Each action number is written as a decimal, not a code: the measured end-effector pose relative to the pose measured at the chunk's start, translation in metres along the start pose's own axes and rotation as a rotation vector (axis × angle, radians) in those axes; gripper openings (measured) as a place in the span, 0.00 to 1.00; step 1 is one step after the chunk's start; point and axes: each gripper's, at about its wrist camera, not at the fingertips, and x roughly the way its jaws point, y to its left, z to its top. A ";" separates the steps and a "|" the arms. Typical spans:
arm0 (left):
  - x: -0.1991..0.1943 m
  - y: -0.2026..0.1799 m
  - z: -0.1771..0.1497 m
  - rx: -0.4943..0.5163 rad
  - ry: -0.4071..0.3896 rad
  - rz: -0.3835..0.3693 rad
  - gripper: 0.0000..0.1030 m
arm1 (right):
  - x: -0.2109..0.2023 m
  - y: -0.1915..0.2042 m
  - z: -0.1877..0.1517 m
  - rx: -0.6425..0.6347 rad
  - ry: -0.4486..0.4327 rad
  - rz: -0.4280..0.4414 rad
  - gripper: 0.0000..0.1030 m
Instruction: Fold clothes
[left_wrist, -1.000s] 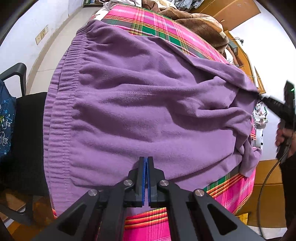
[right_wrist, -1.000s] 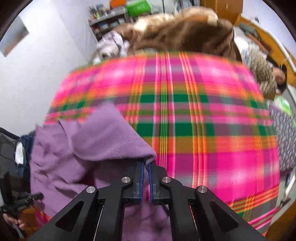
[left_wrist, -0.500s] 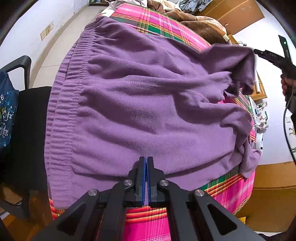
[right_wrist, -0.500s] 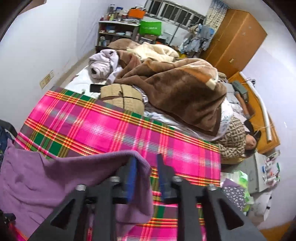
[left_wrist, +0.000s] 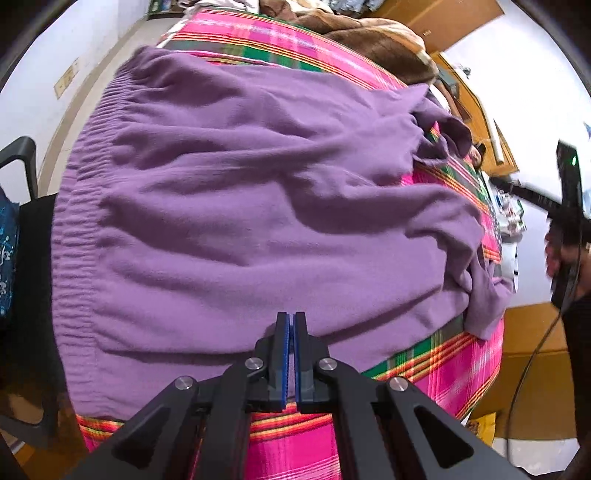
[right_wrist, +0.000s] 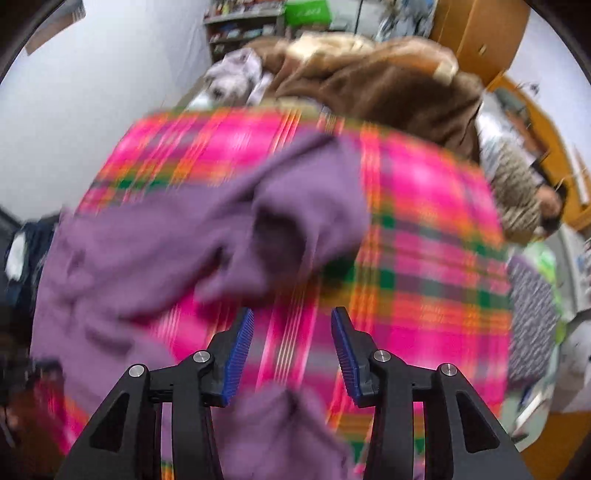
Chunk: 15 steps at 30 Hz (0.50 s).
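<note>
Left gripper (left_wrist: 290, 334) fingers pinched on rumpled purple fleece garment (left_wrist: 258, 206); right gripper (right_wrist: 291, 332) fingers spread, empty.

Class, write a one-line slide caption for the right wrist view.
Open right gripper above a pink plaid blanket, purple fleece garment lying crumpled alongside.

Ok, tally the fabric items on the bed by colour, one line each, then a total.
Purple: 1, the purple fleece garment
Pink plaid: 1, the plaid sheet
Brown: 1, the brown blanket
Total: 3
A pale bundle beyond the brown blanket is too blurred to count.
</note>
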 end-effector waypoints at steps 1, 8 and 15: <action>0.000 -0.002 -0.003 0.003 0.004 0.000 0.00 | 0.004 -0.002 -0.013 0.006 0.019 0.009 0.44; -0.004 -0.006 -0.026 -0.011 0.031 0.027 0.00 | 0.008 -0.036 -0.099 0.114 0.107 0.014 0.44; -0.004 -0.030 -0.038 -0.013 0.026 0.045 0.00 | 0.009 -0.032 -0.157 0.015 0.161 0.055 0.47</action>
